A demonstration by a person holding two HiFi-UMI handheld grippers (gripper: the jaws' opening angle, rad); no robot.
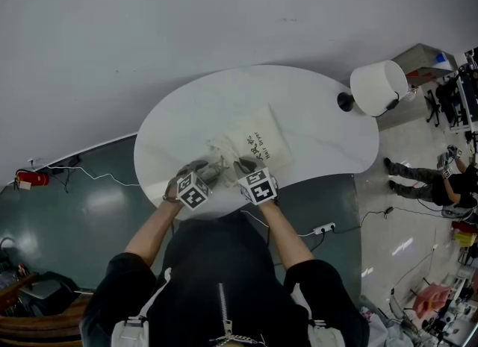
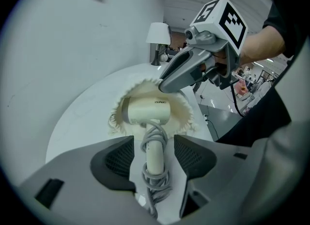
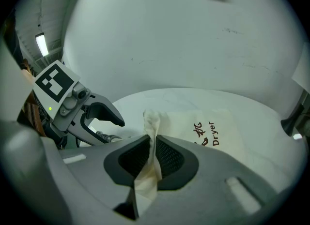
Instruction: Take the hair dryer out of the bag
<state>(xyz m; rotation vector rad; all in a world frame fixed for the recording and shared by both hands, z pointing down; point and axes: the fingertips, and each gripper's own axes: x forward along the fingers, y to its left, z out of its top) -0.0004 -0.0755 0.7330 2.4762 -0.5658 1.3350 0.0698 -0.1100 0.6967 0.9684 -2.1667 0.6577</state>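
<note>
Pinching the cloth at the mouth of the bag [image 3: 213, 132] tight in the right tongs [image 3: 151, 154], near the front edge of the desk [image 1: 314, 107]. Holding the left tongs [image 2: 154, 151] wide around the cord-wrapped handle of the hair dryer [image 2: 145, 112] without pressing it, leaving its head inside the bag's open mouth.

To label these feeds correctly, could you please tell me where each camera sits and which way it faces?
Head view: on the person's head, looking steeply down at the table, bag, left claw and right claw; forearms and torso show.
Left gripper view: rides the left claw, looking along its open jaws at the hair dryer, handle between them; the right forearm shows.
Right gripper view: rides the right claw, looking along jaws shut on the bag's cloth.
Shared: all show table and bag; each gripper view shows the other claw.
</note>
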